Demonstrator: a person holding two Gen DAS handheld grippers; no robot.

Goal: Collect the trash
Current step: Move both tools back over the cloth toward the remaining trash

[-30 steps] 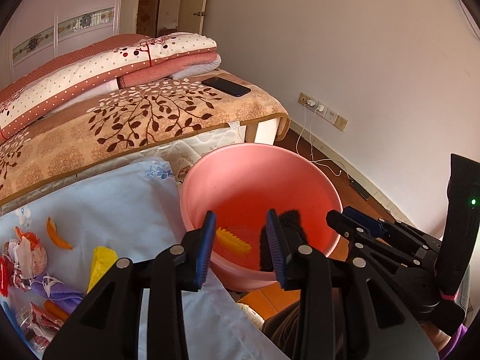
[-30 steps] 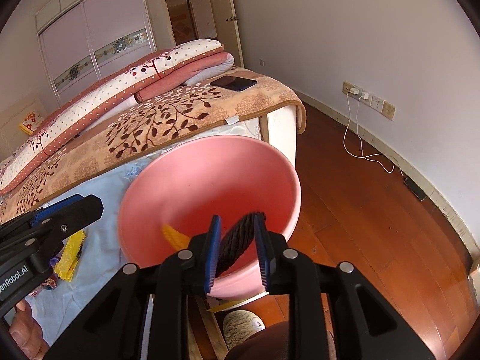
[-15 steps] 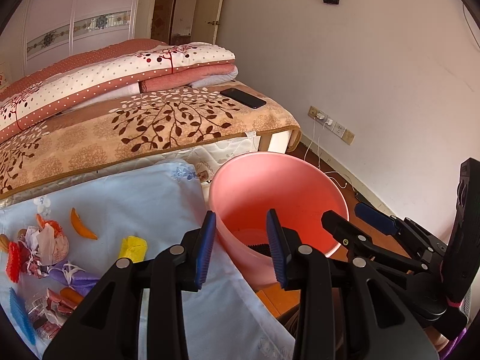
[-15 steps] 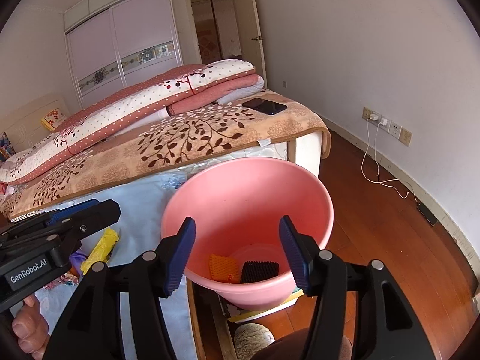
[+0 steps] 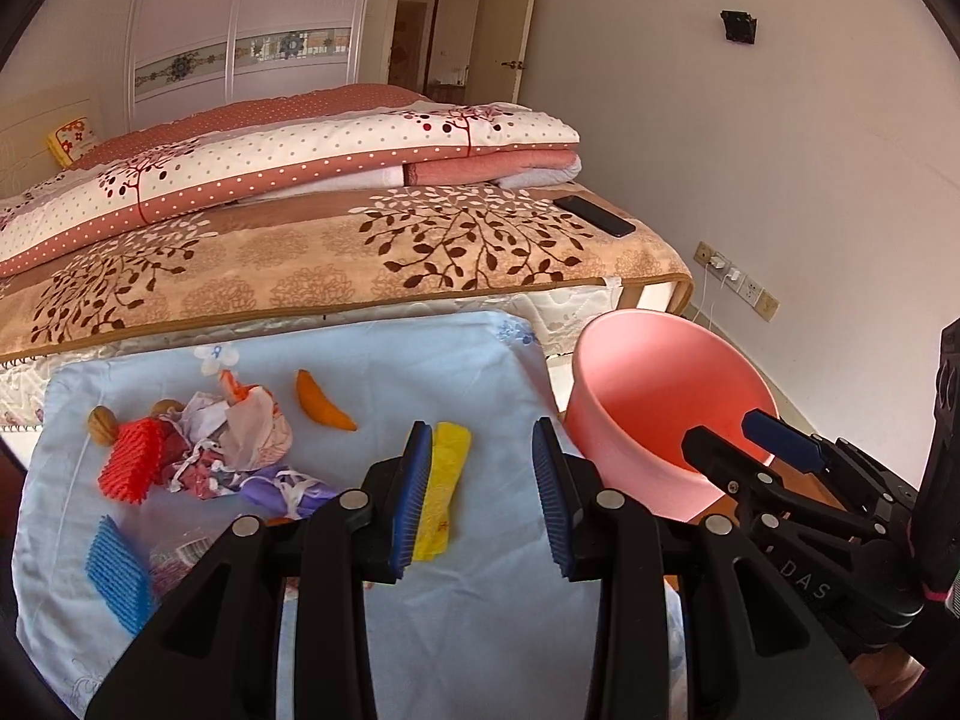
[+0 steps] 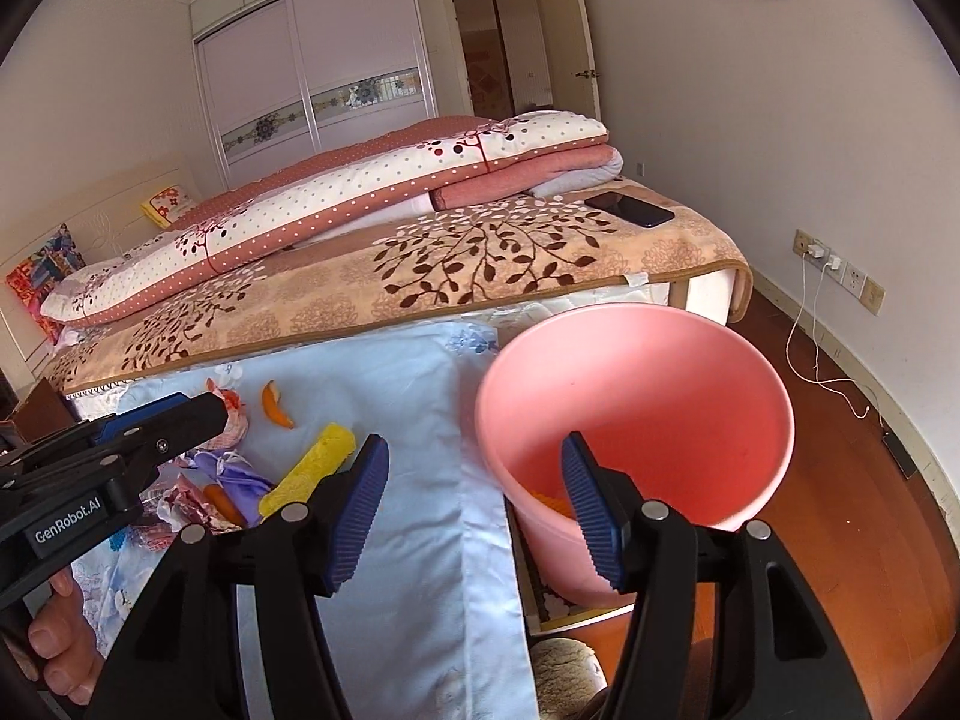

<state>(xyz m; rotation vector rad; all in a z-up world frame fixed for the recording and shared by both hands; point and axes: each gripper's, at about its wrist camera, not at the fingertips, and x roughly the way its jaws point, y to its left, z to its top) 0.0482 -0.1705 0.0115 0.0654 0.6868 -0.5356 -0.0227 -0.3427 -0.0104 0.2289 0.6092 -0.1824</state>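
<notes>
Bed (image 5: 336,264) with tan leaf-print blanket fills the back, folded dotted quilt (image 5: 288,168) on it, black phone (image 5: 594,216) near the bed's right corner. Light blue cloth (image 5: 384,372) covers the table in front of the bed. Pink bucket (image 6: 636,396) stands just off the cloth's right edge, on the wood floor (image 6: 840,480); something orange shows at its bottom, partly hidden behind a finger.

Trash lies on the left part of the cloth: crumpled paper and wrapper heap (image 5: 234,438), red ridged piece (image 5: 132,462) touching the heap, blue ridged piece (image 5: 117,576) nearer the camera, yellow wrapper (image 5: 444,480) right of the heap, orange peel (image 5: 321,411) apart behind it, walnut-like nut (image 5: 102,425) at the heap's left.

Left gripper (image 5: 483,498) over the cloth, fingers apart, nothing between them, the yellow wrapper just behind the left finger. Right gripper (image 6: 474,510) straddles the cloth edge and bucket rim in view; its fingers have just been opening, now wide apart and empty. A hand (image 6: 57,642) holds the left gripper.
</notes>
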